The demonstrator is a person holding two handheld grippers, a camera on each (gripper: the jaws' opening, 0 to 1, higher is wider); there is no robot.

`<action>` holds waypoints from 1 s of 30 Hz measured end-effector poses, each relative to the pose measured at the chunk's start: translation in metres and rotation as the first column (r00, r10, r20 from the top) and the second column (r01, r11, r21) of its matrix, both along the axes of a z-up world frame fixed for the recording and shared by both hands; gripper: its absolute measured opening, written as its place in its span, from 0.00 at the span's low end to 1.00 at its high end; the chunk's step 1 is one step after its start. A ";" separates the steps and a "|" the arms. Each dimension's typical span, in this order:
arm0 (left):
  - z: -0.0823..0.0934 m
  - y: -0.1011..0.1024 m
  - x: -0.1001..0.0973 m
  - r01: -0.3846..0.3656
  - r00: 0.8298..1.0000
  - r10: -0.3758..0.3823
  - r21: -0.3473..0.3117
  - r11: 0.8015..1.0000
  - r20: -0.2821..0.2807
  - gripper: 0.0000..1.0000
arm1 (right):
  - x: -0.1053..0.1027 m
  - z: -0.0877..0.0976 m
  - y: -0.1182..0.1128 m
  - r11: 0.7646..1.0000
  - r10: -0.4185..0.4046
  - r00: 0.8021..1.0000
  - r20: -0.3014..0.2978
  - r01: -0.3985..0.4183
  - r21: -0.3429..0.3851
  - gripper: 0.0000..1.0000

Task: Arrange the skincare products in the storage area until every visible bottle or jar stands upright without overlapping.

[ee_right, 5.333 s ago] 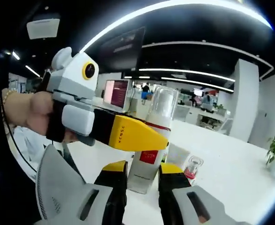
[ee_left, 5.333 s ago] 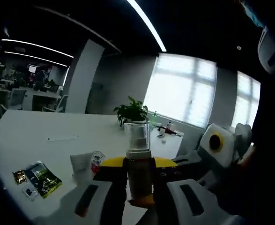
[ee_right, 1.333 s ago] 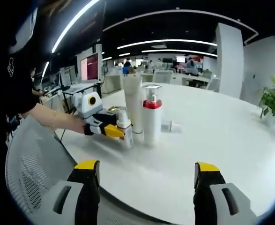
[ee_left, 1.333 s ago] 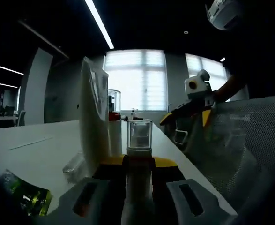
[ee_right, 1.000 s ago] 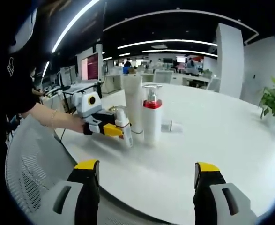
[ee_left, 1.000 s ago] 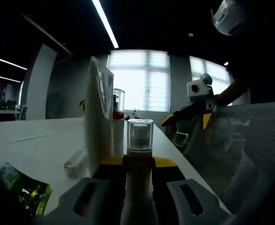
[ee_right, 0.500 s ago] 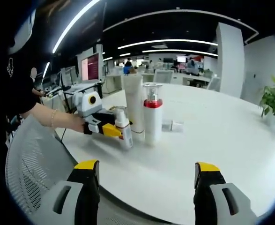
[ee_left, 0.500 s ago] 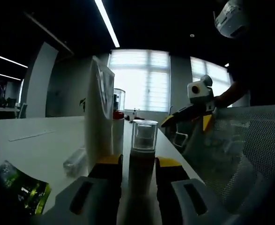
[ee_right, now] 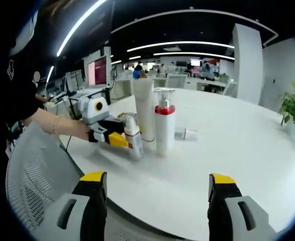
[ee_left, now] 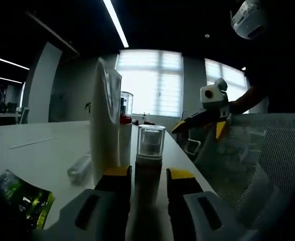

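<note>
A small pump bottle (ee_left: 149,163) with a clear cap stands on the white table (ee_right: 248,165), between the jaws of my left gripper (ee_left: 149,174). The jaws sit slightly apart from its sides, so the gripper is open. In the right gripper view that small bottle (ee_right: 133,138) stands upright at the tip of the left gripper (ee_right: 118,139). Just behind it stand a tall white tube (ee_right: 146,113) and a white bottle with a red collar (ee_right: 165,125). My right gripper (ee_right: 157,183) is held back from the group, wide open with nothing between its fingers.
A small clear vial (ee_right: 186,133) lies on its side behind the red-collar bottle. A green packet (ee_left: 24,201) lies on the table at the left. A grey mesh chair back (ee_right: 31,175) is at the table edge. A potted plant (ee_right: 293,108) stands far right.
My left jaws, shut on the small bottle a second ago, have parted and it stands on the table. Five seconds ago both grippers held bottles in the air.
</note>
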State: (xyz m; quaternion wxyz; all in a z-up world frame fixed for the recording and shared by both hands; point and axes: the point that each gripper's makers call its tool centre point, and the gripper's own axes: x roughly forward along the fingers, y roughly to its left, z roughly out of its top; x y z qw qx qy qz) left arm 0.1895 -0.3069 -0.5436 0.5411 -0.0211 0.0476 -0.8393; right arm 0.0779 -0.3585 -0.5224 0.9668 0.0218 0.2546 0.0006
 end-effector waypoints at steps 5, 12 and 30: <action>0.001 0.004 0.003 -0.011 1.000 0.011 0.022 1.000 0.004 0.25 | -0.001 0.000 0.002 1.000 0.014 1.000 -0.003 -0.014 0.003 0.84; 0.004 0.014 0.009 -0.020 0.999 0.018 0.065 0.998 0.030 0.29 | -0.001 -0.003 -0.002 1.000 0.014 1.000 0.005 -0.015 0.019 0.85; 0.037 0.048 0.023 -0.163 0.985 0.169 0.135 0.977 -0.034 0.58 | -0.002 -0.009 0.002 0.998 0.034 0.999 -0.019 -0.033 0.049 0.85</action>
